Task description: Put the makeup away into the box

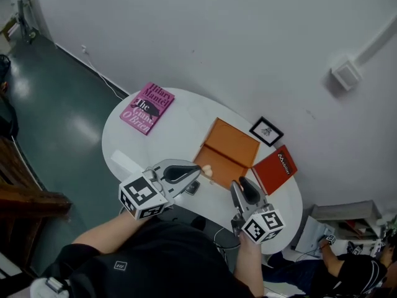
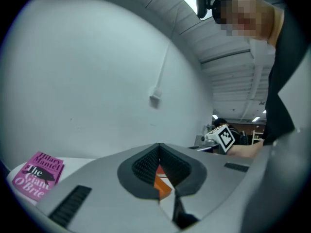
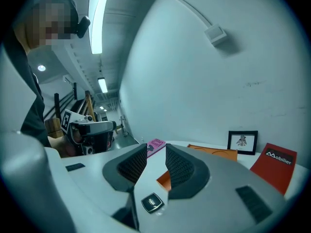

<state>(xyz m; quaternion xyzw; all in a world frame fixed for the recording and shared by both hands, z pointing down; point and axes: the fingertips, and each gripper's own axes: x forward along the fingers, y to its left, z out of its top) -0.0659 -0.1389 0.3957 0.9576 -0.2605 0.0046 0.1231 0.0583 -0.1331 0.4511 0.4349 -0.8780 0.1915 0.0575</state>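
1. cool, even indoor light fills all three views; the white wall (image 1: 248,42) is bright and shadows are soft.
2. a ceiling tube (image 3: 97,21) burns out to pure white in the right gripper view.
3. the dark floor (image 1: 68,123) carries a soft pale sheen.
4. both gripper views bow like a fisheye and fall to black at the corners.
5. the left gripper (image 2: 159,152) looks soft along its near body.

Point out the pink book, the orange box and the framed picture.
pink book (image 1: 147,108): head view, centre of its cover.
orange box (image 1: 233,141): head view, its far panel.
framed picture (image 1: 267,131): head view, white middle inside the black frame.
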